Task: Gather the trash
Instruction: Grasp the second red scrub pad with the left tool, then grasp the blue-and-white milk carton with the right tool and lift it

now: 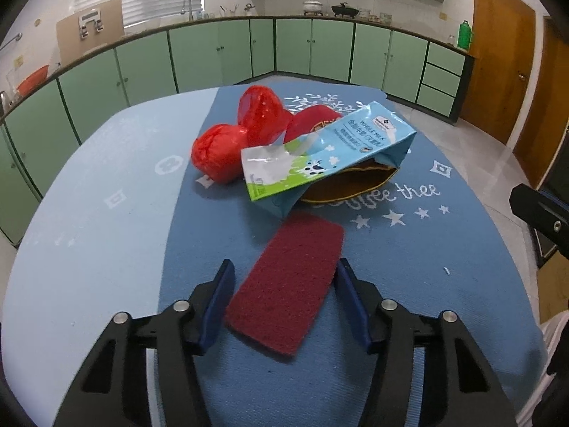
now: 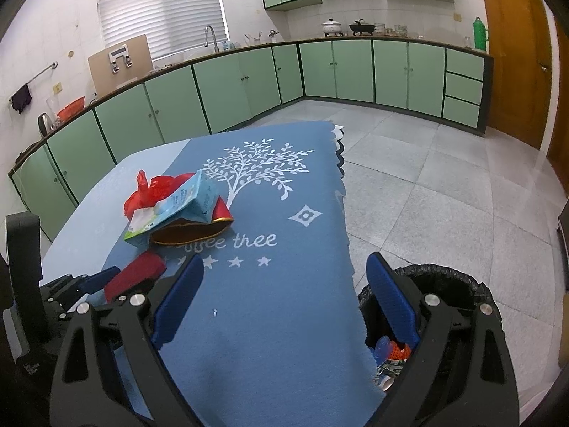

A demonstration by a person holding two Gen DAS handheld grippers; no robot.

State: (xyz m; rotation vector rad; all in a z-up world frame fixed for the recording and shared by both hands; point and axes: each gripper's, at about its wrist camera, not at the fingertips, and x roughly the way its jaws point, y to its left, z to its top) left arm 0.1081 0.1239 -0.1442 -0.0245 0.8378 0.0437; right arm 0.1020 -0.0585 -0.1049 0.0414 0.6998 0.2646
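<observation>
Table (image 1: pixel 89 220), pale blue top, rounded edge. Darker blue cloth (image 1: pixel 409 249) with white tree, stars and lettering covers its right part. On cloth: maroon scouring pad (image 1: pixel 284 281) lying flat nearest; crumpled milk carton (image 1: pixel 320 156) over brown-and-gold item (image 1: pixel 348 186); red plastic bags (image 1: pixel 217 156) bunched behind, touching carton.

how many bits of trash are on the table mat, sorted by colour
Red: 4, namely two crinkled wrapper balls, a dark red scouring pad, and a red and gold packet under the carton
Blue and white: 1, the milk carton
Total: 5
</observation>
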